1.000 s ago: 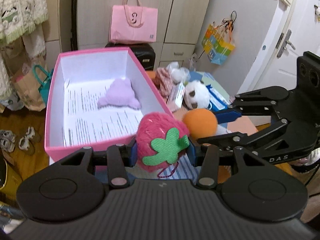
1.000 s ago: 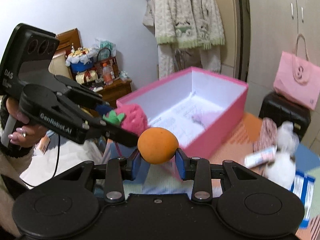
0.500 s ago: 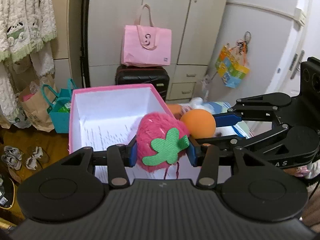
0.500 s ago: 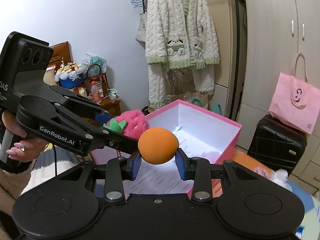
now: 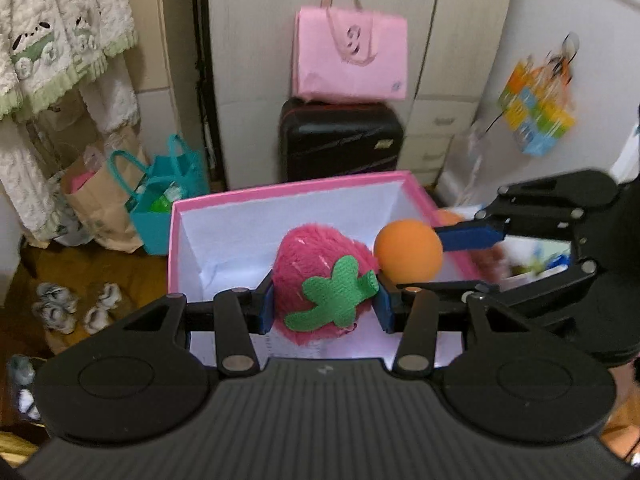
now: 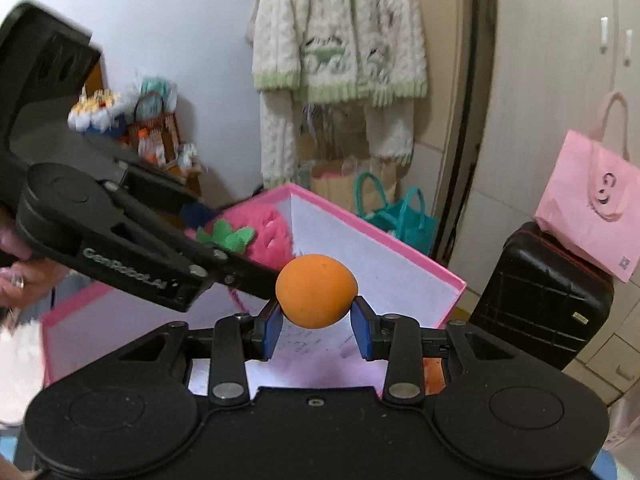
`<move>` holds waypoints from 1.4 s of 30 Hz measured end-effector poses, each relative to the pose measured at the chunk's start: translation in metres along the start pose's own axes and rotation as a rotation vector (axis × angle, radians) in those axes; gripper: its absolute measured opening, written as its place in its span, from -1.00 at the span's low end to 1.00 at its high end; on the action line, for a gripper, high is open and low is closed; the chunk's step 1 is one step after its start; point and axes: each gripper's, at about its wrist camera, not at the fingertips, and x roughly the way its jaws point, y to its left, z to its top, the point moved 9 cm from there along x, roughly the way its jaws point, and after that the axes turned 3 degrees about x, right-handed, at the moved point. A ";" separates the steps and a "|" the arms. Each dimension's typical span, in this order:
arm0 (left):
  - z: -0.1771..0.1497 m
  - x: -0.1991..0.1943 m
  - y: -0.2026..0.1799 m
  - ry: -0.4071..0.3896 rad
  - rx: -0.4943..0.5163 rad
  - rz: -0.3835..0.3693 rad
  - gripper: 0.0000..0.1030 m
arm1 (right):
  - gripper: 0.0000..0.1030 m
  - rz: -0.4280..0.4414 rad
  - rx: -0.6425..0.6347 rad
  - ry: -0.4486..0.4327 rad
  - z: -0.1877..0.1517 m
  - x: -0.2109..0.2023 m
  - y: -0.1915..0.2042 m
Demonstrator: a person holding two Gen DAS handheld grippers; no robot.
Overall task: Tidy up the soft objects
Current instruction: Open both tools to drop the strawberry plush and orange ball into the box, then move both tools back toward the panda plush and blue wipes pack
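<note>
Bedroom clutter rings the scene: a white cupboard wall, a pink bag (image 5: 350,54) on a black suitcase (image 5: 340,136) at twelve o'clock in the left wrist view, a knitted cardigan (image 6: 338,36) hanging at eleven o'clock, and a teal tote (image 5: 168,200) at ten o'clock beside the pink box (image 5: 288,192). That box sits directly ahead of and below both grippers, its long axis running away from the left camera toward twelve o'clock, its white inside bare where it shows, apart from printed paper on the floor. The left gripper (image 5: 325,300) is pinched on a plush strawberry (image 5: 320,280), blue pads pressing its sides, green leaf facing the camera; the toy hangs over the near part of the box interior. The right gripper (image 6: 316,320) is clamped on an orange ball (image 6: 316,290), which from the left camera shows at two o'clock of the strawberry, just beside it and possibly touching, over the box's right side. From the right camera the strawberry lies at ten o'clock of the ball, with the left gripper's black arm crossing between. Both toys seem equally near the box, so a drop looks like the next move. The main hazard, I judge, is the two grippers crowding each other: the ball sits close against the left gripper's right finger, so spreading either pair of jaws could nudge the other. The box walls themselves are not in the way.
</note>
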 end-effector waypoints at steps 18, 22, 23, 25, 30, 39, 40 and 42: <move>0.001 0.037 0.022 0.053 0.023 0.102 0.07 | -0.11 -0.027 -0.078 0.116 -0.009 0.047 -0.010; 0.005 0.022 0.021 -0.001 0.005 0.069 0.27 | 0.05 -0.017 -0.043 0.068 -0.006 0.033 -0.012; 0.004 0.017 0.020 -0.010 -0.004 0.051 0.30 | 0.05 -0.011 -0.034 0.051 -0.005 0.026 -0.012; 0.003 0.005 0.018 -0.027 -0.018 0.030 0.31 | 0.05 0.001 -0.015 0.024 -0.006 0.013 -0.011; -0.007 -0.030 0.009 -0.049 0.014 0.025 0.31 | 0.05 0.002 0.008 -0.022 -0.013 -0.024 -0.005; -0.027 -0.097 -0.025 -0.023 0.043 -0.006 0.31 | 0.16 -0.026 -0.026 -0.059 -0.030 -0.102 0.020; -0.030 -0.105 -0.032 -0.027 0.054 -0.011 0.31 | 0.16 -0.032 -0.034 -0.064 -0.033 -0.112 0.022; -0.034 -0.120 -0.045 -0.041 0.075 -0.029 0.34 | 0.17 -0.028 -0.025 -0.068 -0.037 -0.130 0.027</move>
